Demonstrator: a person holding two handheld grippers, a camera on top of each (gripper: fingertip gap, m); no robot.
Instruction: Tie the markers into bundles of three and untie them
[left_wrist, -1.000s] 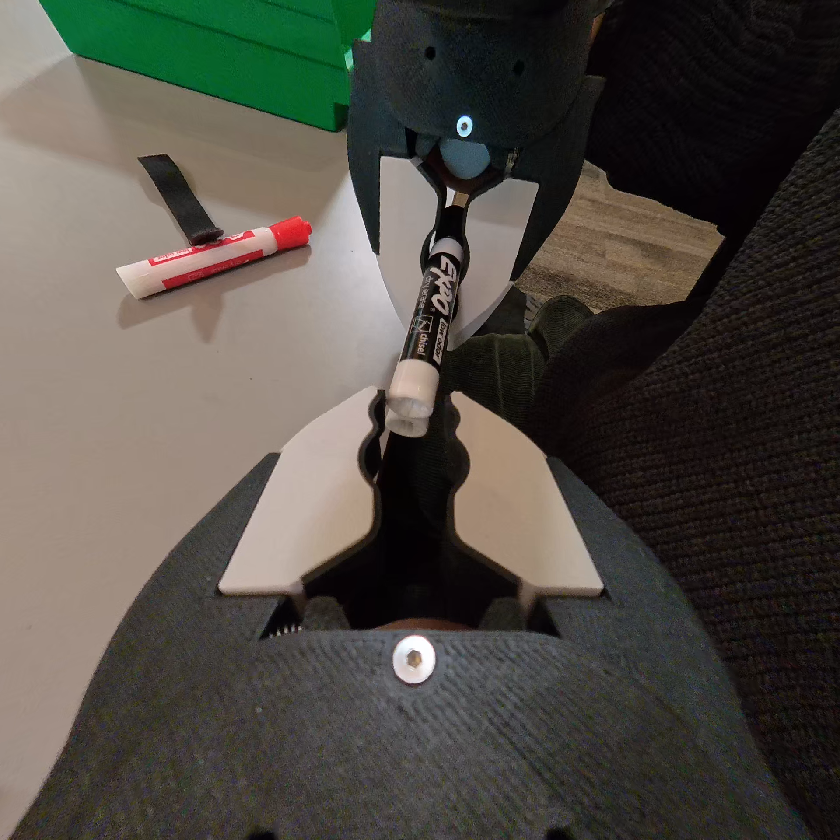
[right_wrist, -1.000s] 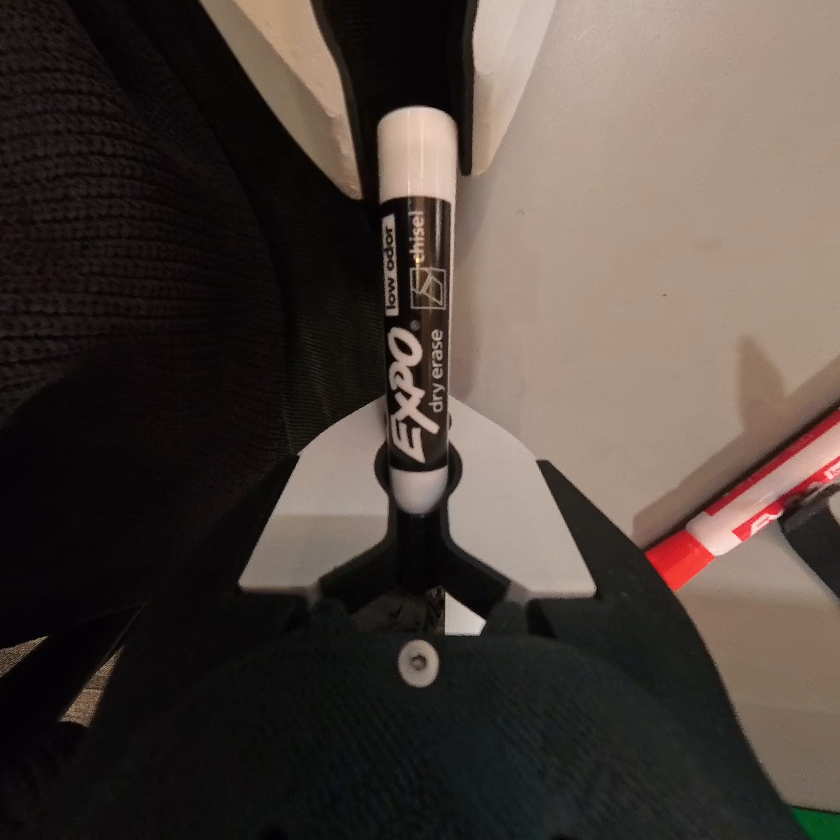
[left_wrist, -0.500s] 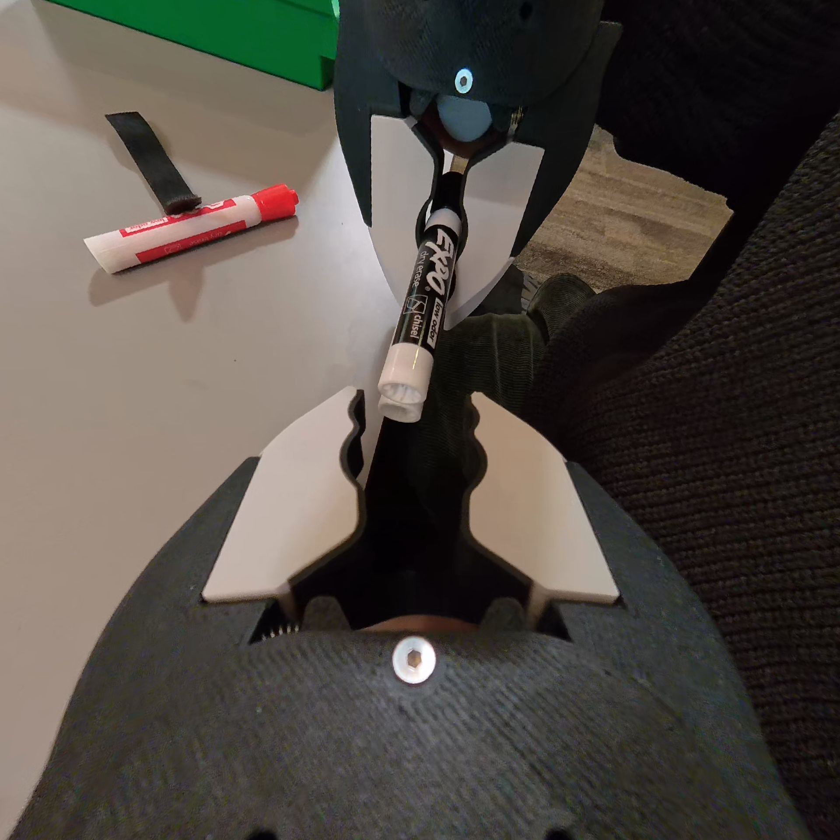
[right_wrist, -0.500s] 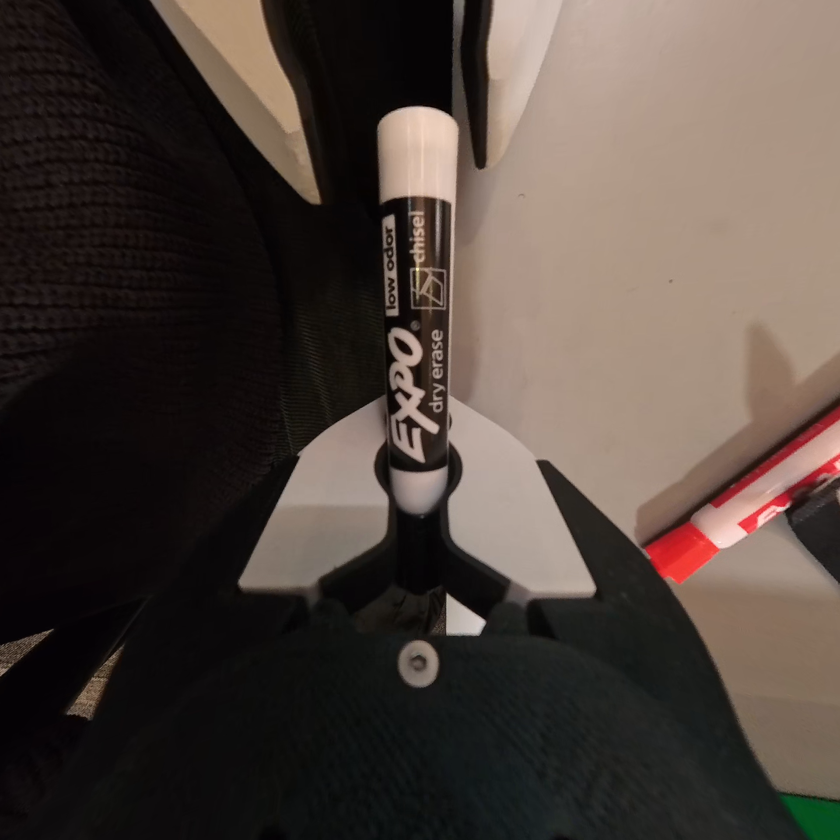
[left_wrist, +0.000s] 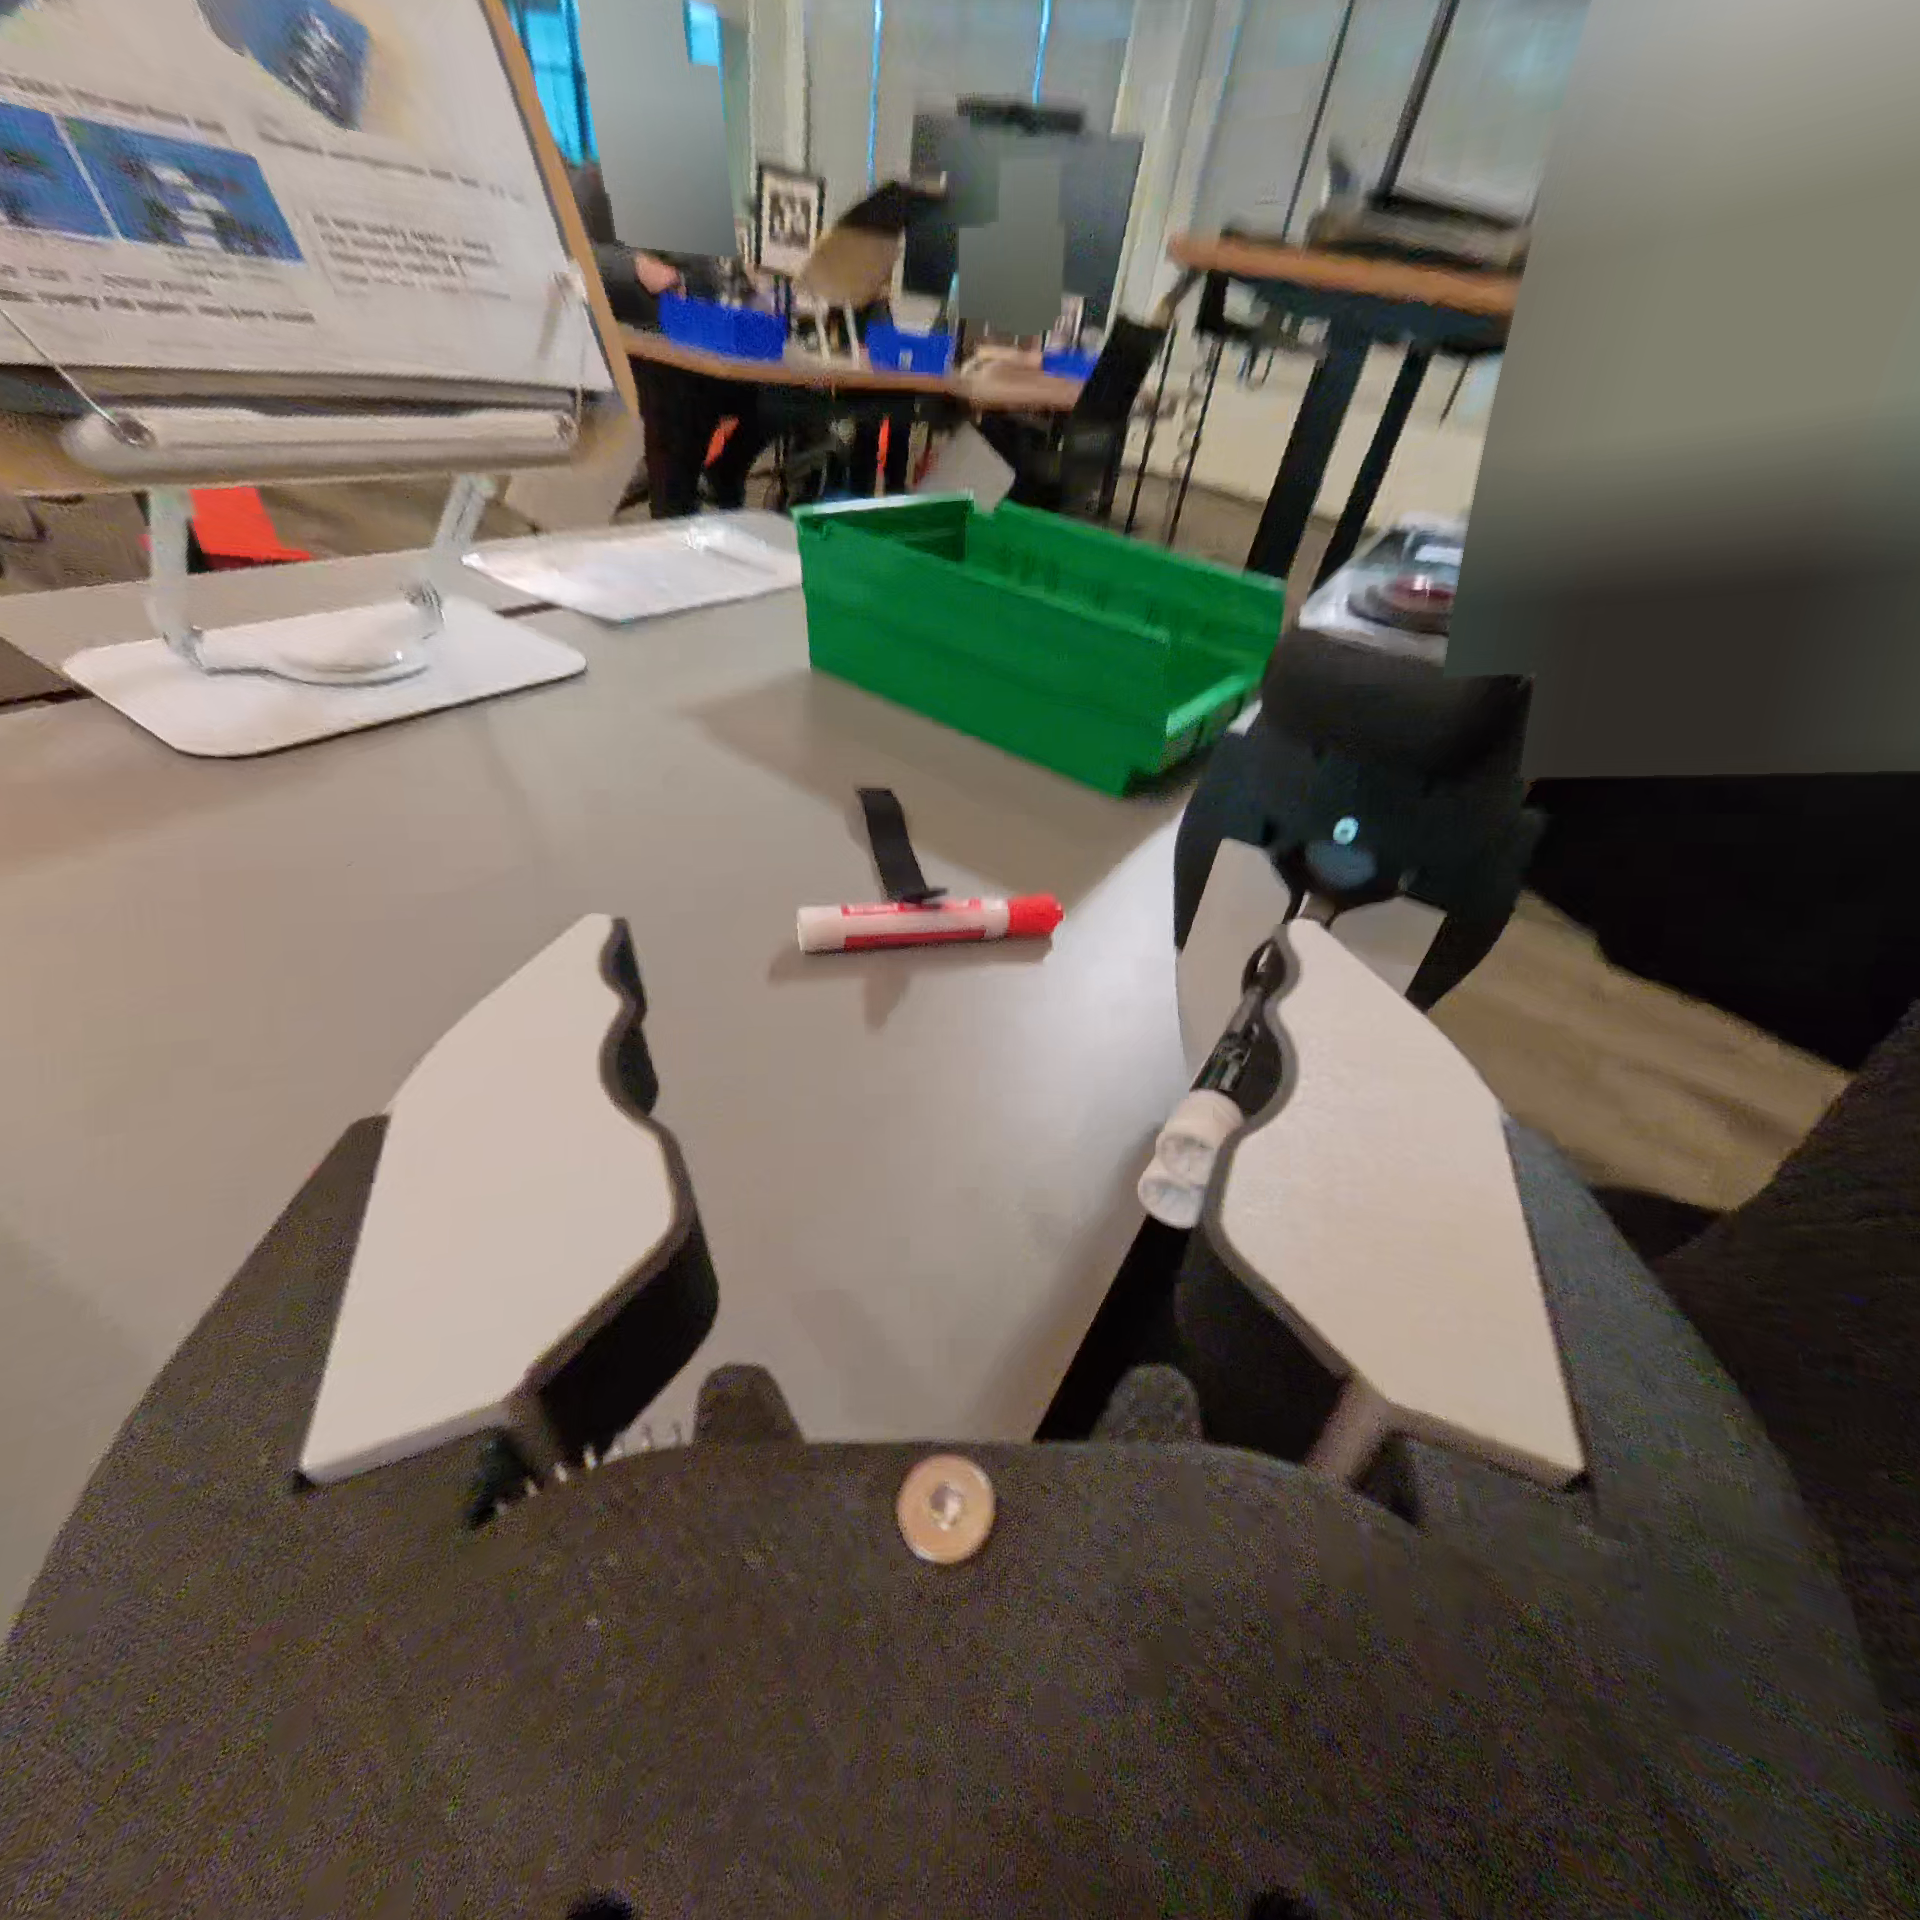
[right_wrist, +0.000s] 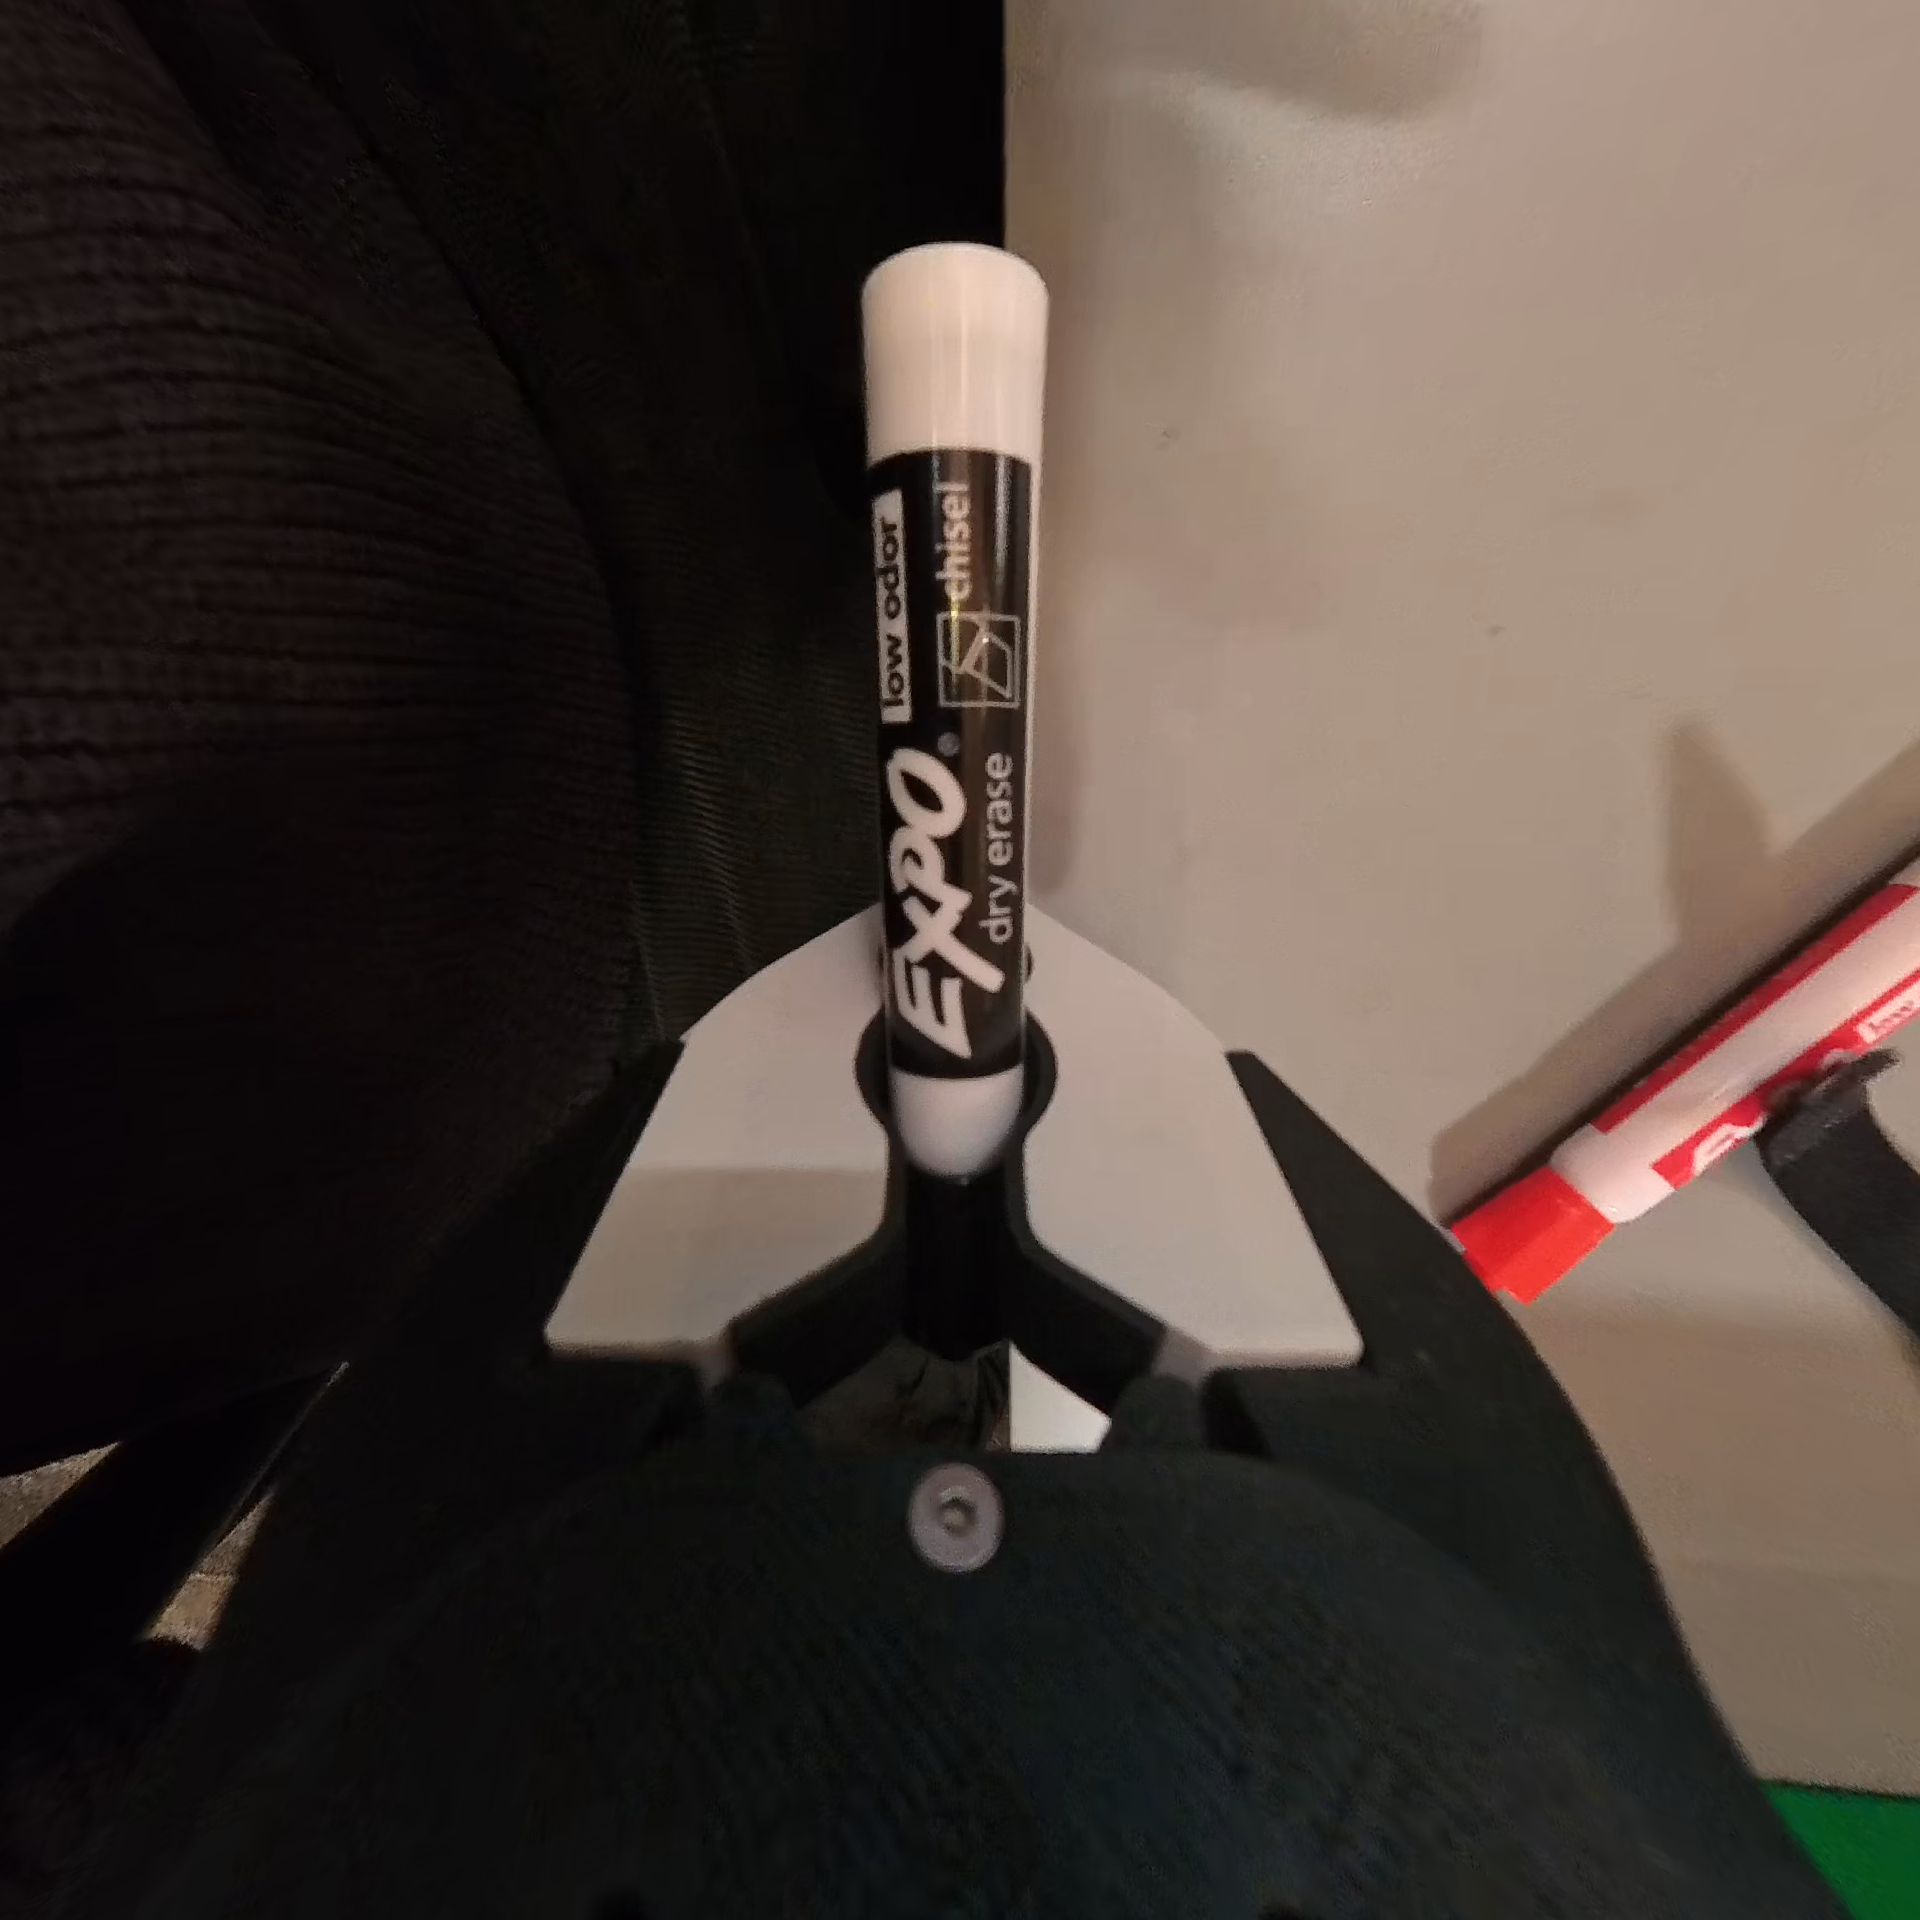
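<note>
The black marker (right_wrist: 951, 727) sits clamped in the right tool (right_wrist: 954, 1049), its two pale fingers (right_wrist: 1122, 1164) closed on the lower barrel; the white end of the marker projects forward past the fingertips, over the edge of the grey worktop (right_wrist: 1455, 520). A dark knitted garment (right_wrist: 312, 623) fills the space to the left of it.

From the left wrist view the same black marker (left_wrist: 1226, 1060) points toward the left tool (left_wrist: 951, 1039) and appears just beside its right finger (left_wrist: 1371, 1164); contact cannot be confirmed. The left tool is released, jaws spread wide with nothing between them. The right tool (left_wrist: 1273, 961) hangs at the worktop's near right edge.

A red-capped marker (left_wrist: 925, 923) lies flat on the worktop (left_wrist: 312, 987), well apart from both tools. A short black strap (left_wrist: 891, 842) lies against it, one end over the barrel. Beyond stands a green bin (left_wrist: 1018, 623), and to the far left a poster board (left_wrist: 270, 208) on a white stand (left_wrist: 322, 665). Farther tables with blue bins (left_wrist: 722, 327) are blurred.
</note>
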